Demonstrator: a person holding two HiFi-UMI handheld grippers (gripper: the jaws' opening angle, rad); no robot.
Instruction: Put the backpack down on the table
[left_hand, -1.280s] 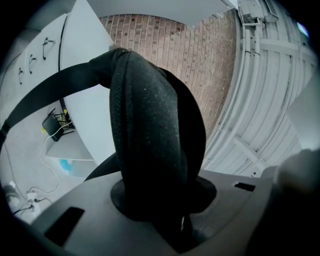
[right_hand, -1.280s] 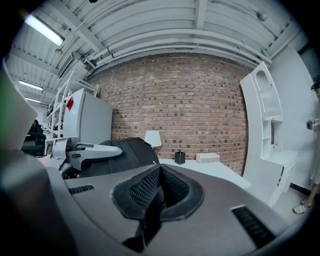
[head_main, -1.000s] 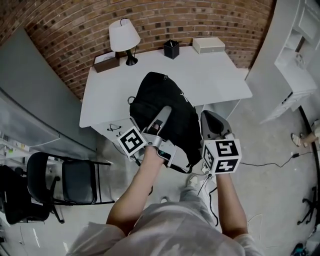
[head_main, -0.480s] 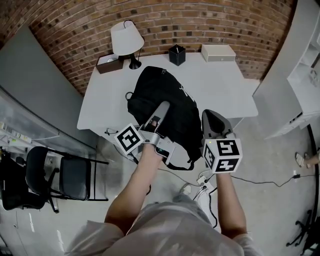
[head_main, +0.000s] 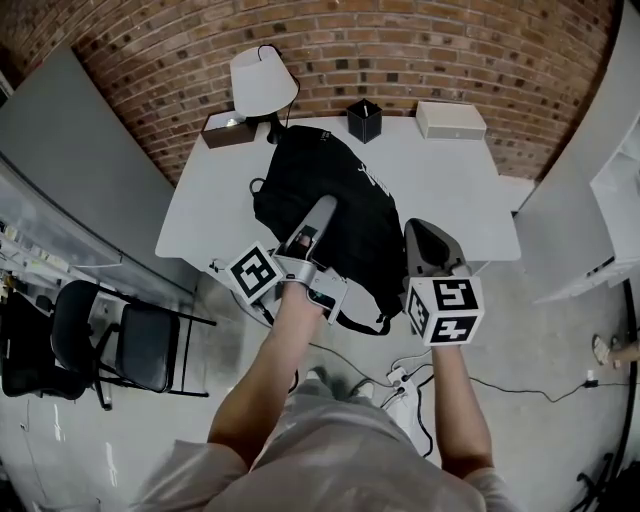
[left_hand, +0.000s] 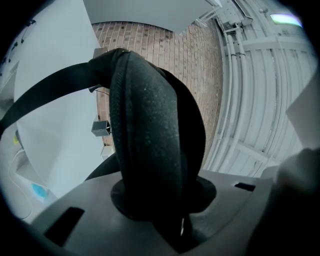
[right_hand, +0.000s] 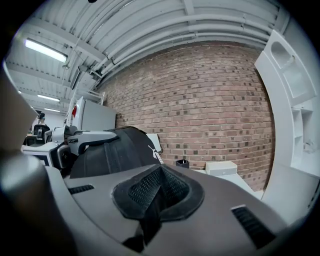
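Seen from above, a black backpack (head_main: 335, 190) lay across a white table (head_main: 455, 190) before a brick wall (head_main: 450, 50). Its lower end hung past the near edge, and it may not have rested fully on the top. The left claw (head_main: 320, 210) clamped the backpack's thick padded strap (left_hand: 150, 150). The right claw (head_main: 426, 232), jaws pressed together, hovered just beside the backpack's right side. A lamp (head_main: 262, 82), black cup (head_main: 364, 121) and white box (head_main: 450, 120) lined the far edge.
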